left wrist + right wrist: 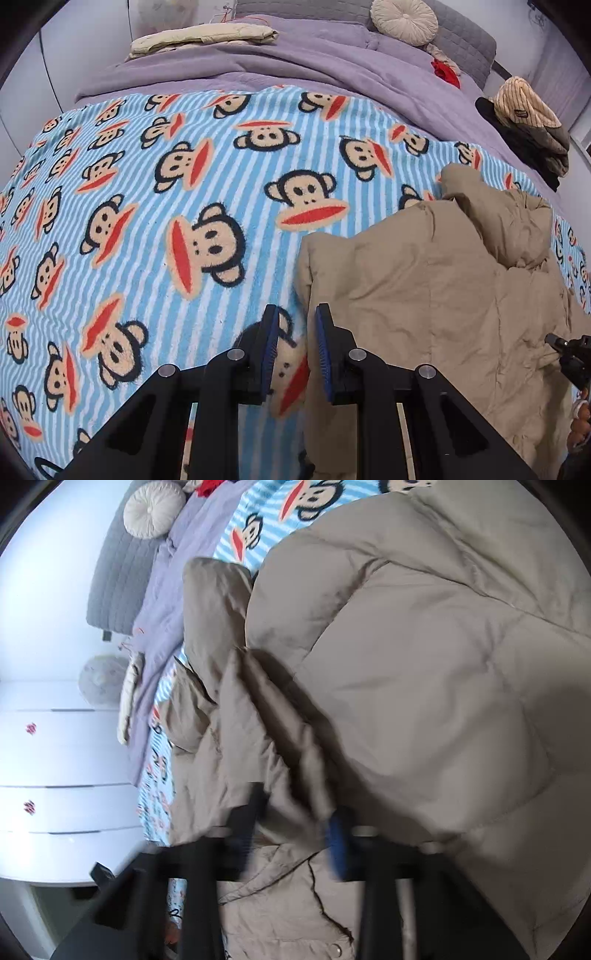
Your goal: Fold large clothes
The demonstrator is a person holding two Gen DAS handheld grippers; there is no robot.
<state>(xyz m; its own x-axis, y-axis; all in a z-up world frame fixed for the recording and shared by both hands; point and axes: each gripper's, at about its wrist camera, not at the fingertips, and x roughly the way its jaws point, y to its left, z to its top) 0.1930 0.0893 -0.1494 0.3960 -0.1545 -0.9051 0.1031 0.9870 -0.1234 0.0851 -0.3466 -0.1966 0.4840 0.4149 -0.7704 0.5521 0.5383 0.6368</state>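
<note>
We see a bed (332, 66) under a monkey-print blanket (147, 184); a tan padded jacket (424, 277) lies right of the left tongs (295, 350) (folded clothes lie beyond).

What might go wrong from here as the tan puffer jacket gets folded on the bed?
1. The right gripper is clamped on a thick bunch of the tan puffer jacket; the slick padded fabric could slip out.
2. The left gripper holds nothing, hovering over the monkey blanket, so the unsupported jacket edge may sag and the fold go crooked.
</note>
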